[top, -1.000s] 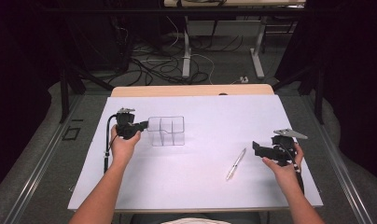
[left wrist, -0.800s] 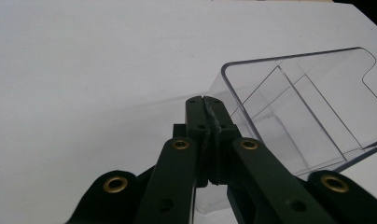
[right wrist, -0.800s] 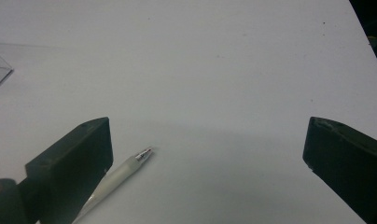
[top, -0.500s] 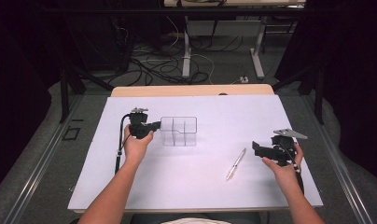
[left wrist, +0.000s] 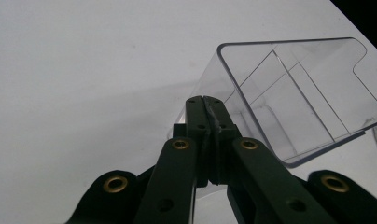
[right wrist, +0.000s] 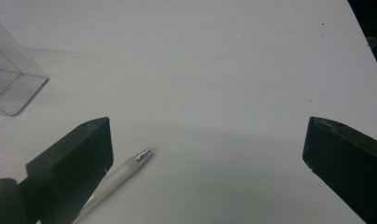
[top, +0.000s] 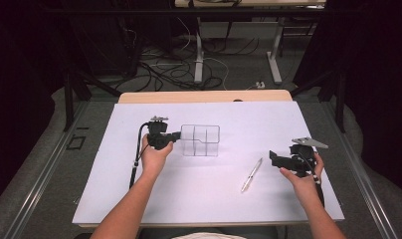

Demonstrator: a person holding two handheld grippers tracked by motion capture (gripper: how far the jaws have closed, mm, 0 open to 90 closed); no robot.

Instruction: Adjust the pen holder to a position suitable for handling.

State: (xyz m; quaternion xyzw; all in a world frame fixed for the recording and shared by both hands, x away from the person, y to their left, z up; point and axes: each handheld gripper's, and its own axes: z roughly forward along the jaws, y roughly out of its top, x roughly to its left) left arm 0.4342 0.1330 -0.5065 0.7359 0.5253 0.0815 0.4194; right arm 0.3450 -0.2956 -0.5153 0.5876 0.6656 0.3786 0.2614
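A clear plastic organizer (top: 200, 140) with several compartments stands on the white table cover, left of centre. My left gripper (top: 179, 135) is shut, and its tips rest against the organizer's left wall. In the left gripper view the closed jaws (left wrist: 206, 99) meet at the near wall of the organizer (left wrist: 294, 93). A silver-and-white pen (top: 251, 175) lies flat on the cover to the right of the organizer. My right gripper (top: 272, 158) is held just right of the pen, open and empty. In the right gripper view (right wrist: 207, 140) the pen (right wrist: 116, 179) lies by its left jaw.
The white cover (top: 214, 204) spans the table, with a wooden edge (top: 204, 96) at the far side. Cables and desk legs (top: 199, 55) lie on the floor beyond. A corner of the organizer (right wrist: 11, 88) sits at the left of the right gripper view.
My left gripper has moved to the right, and the clear organizer has slid to the right along with it. The right gripper and the pen have stayed put.
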